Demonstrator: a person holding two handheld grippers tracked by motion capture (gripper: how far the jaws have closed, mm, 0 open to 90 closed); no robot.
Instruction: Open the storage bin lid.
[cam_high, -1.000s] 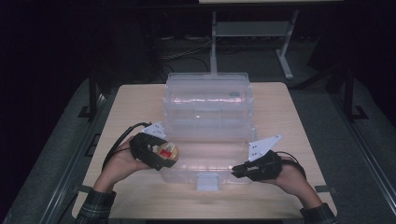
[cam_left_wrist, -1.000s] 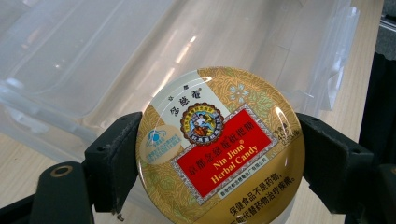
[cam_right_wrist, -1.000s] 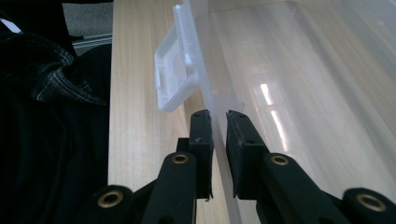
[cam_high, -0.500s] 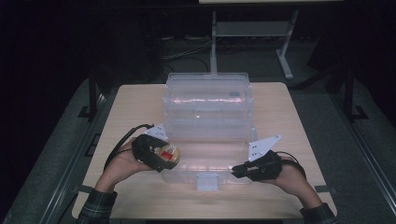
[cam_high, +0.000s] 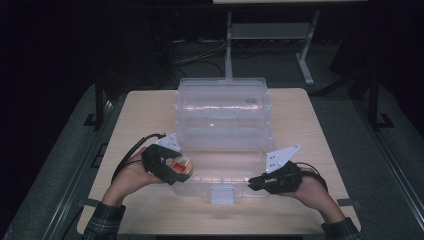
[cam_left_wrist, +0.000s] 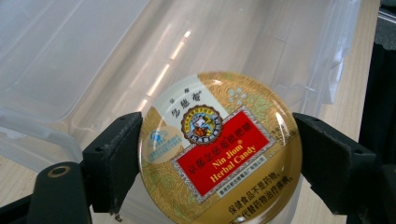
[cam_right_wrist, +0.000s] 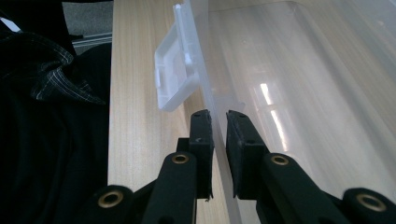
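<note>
**Candy tin held at the bin's rim, not yet inside**

The left gripper was clamped on the round candy tin, one jaw against each side of its edge, with the gold and red lid facing its camera. From above, the tin sat at the near left corner of the clear plastic bin, just over the front rim. The right gripper was pinched on the bin's near wall, right of the front latch, its jaws drawn almost together with the thin plastic between them, seemingly to steady the bin.

Judged from this, the pick-up was done and the bin was braced; lowering the tin inside and letting go remained. The bin looked empty as far as could be told.

Against the frames from a second and half a second before, the tin had crept slightly further toward the bin, while the right gripper kept its place on the wall.
</note>
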